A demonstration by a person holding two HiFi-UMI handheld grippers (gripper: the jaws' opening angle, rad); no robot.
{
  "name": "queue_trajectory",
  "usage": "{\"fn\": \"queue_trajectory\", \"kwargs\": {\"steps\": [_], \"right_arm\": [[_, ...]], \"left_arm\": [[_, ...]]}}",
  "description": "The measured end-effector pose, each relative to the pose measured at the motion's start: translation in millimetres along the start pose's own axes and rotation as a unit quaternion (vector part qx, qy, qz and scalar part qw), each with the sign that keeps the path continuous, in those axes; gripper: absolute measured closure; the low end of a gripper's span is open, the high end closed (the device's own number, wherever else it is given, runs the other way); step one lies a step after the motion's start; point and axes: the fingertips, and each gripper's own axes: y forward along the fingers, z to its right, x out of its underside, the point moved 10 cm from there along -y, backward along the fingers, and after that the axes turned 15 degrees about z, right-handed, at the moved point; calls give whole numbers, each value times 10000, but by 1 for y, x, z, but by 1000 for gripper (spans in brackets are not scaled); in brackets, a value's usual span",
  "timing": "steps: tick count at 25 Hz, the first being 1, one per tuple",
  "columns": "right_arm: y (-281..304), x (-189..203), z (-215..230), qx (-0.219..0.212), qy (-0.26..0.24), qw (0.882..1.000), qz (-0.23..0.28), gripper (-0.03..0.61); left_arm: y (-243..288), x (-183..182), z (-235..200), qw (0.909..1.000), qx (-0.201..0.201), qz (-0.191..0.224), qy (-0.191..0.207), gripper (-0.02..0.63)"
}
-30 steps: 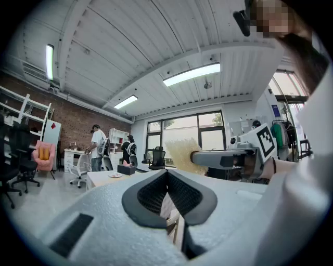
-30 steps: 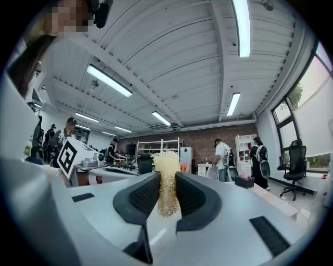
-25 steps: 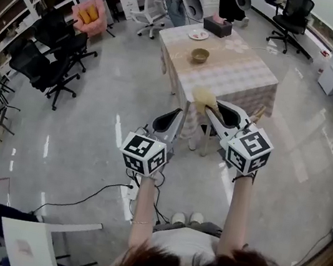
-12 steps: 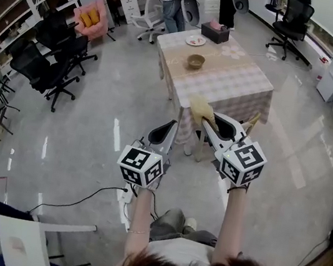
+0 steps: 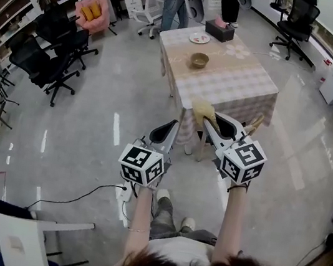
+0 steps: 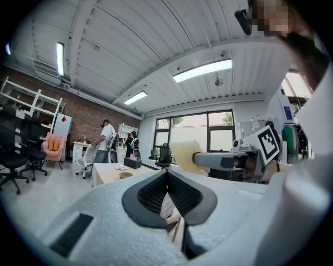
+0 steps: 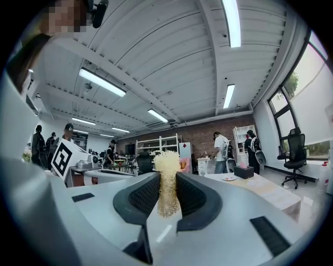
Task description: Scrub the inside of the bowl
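Counted one bowl (image 5: 199,59), one loofah scrubber (image 5: 203,111), two grippers. Found the bowl on the checked tablecloth (image 5: 237,87), well ahead of both, touching neither. Saw the left gripper (image 5: 169,126) closed on nothing, the right gripper (image 5: 209,122) clamped on the fibrous, pale-yellow scrubber. Round, tan bowl.

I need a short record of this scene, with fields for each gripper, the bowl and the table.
Left gripper: shut, nothing between the jaws
Right gripper: shut on a pale fibrous scrubber
Bowl: on the checked table, ahead of both grippers, untouched
Also on table: small plate, dark box
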Motion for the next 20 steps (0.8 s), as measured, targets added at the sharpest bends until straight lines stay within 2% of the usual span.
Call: {"fn": "queue_trajectory", "kwargs": {"steps": [8, 20], "right_arm": [[59, 18, 21, 183, -32, 9998, -15, 500], [129, 43, 47, 700, -17, 9975, -90, 500]], "left_arm": [[36, 3, -67, 9999, 159, -24, -28, 603], [88, 14, -146, 9974, 648, -241, -201, 603]]}}
